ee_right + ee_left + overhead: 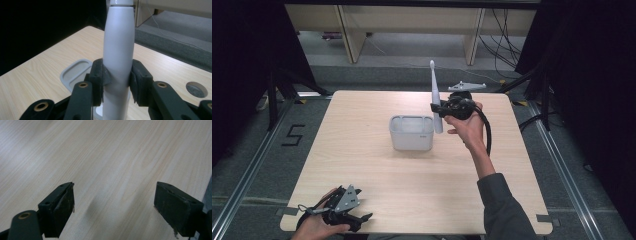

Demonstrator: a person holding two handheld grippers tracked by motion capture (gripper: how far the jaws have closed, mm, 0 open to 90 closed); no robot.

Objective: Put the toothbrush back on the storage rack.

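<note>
- The electric toothbrush stands upright in my right gripper, brush head up, its lower end hanging at the right-hand end of the grey holder, seemingly just above or at the rim — I cannot tell whether it has entered a slot.
- In the right gripper view the toothbrush body is clamped squarely between both pads; the jaws are closed on its white handle with no gap visible.
- The grey holder sits near the middle of the wooden table, open side up; one rounded compartment shows to the left of the handle in the right gripper view.
- My left gripper rests at the near left corner of the table, well apart from the work. In the left gripper view its jaws stand wide apart with nothing but bare wood between them.
- Risk, in my judgement: the handle is smooth and tapered, so a slack grip could let it slide down or tilt.
- Second risk: lowering off-centre would catch the holder's rim and push or tip the light container — nothing steadies it, since the left gripper is far off.
- Releasing before the base is seated could topple the toothbrush.
</note>
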